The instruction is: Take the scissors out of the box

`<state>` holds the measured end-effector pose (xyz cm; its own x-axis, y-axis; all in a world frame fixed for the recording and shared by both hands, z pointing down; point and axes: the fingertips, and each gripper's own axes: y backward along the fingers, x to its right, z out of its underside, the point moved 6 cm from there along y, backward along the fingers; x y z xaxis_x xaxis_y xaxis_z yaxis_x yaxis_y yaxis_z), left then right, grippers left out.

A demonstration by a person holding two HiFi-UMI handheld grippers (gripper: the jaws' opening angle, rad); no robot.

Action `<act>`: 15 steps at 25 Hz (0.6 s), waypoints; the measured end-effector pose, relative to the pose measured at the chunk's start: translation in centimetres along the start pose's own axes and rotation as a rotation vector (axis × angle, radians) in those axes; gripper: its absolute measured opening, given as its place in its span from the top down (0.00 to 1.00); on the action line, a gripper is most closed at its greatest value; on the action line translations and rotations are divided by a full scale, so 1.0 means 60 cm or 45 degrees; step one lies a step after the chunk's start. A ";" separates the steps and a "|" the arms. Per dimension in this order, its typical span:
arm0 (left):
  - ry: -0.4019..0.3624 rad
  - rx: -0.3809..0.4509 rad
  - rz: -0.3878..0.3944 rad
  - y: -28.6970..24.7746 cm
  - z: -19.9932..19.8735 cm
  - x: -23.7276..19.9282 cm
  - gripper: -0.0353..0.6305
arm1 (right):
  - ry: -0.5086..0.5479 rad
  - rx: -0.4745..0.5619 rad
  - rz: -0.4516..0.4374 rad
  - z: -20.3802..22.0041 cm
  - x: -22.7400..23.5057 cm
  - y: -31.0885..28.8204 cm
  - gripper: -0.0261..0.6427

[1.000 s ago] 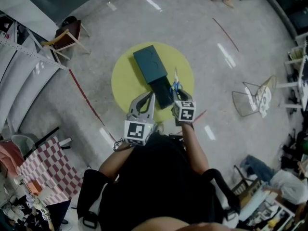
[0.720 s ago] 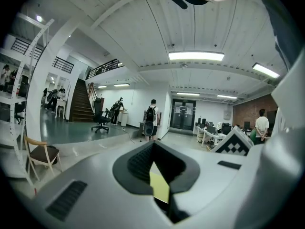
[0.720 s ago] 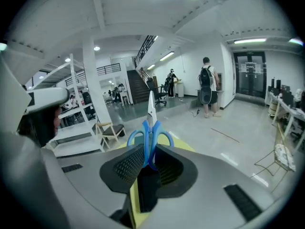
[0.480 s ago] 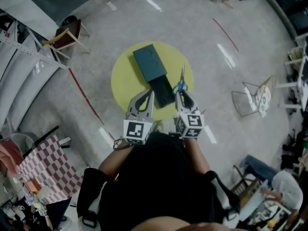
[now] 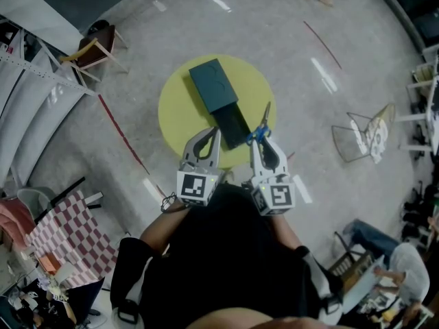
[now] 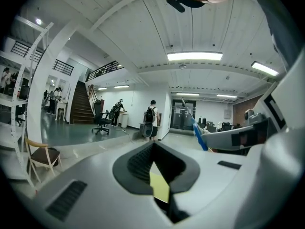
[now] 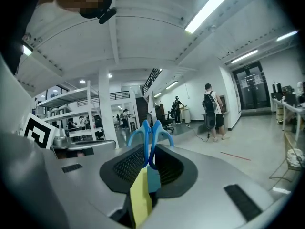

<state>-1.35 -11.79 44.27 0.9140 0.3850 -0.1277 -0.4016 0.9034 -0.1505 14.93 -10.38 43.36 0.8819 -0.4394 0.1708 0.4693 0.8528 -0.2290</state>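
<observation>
Yellow round worktop (image 5: 177, 115) fills the middle of the head view, with a dark teal box (image 5: 218, 91) lying on it at a slant. Its darker, open tray end points toward me. The scissors (image 5: 262, 123) are out of the box, just to the right of that tray. Their long axis runs away from me, in line with the fingers, blue handles nearest and blade tip farthest. The right gripper (image 5: 259, 140) pinches the handles. The left gripper (image 5: 215, 137) sits beside the tray's near end and touches nothing I can make out. The right hand is plainly the one carrying the task's thing. I judge the next move to be a set-down on the bare worktop right of the box.

From the left gripper view, its fingers (image 6: 138, 163) stand a little apart with nothing between them. Only a sliver of yellow worktop (image 6: 160, 189) shows through the gap. Off to the right, the scissors (image 6: 198, 136) rise at a tilt from the right gripper (image 6: 238, 138).

From the right gripper view, the dark ribbed fingers (image 7: 121, 168) are pressed onto the blue handle loops of the scissors (image 7: 149, 140), which stand upright in the grip. The left gripper (image 7: 83, 148) sits level at the left.
</observation>
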 end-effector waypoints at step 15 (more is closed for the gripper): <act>0.000 0.015 -0.004 -0.002 -0.002 0.006 0.96 | 0.022 -0.039 -0.012 0.016 -0.001 -0.002 0.85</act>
<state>-1.00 -11.78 44.13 0.9154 0.3818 -0.1273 -0.3977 0.9069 -0.1395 14.77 -10.14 44.32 0.8779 -0.4526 0.1565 0.4787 0.8397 -0.2566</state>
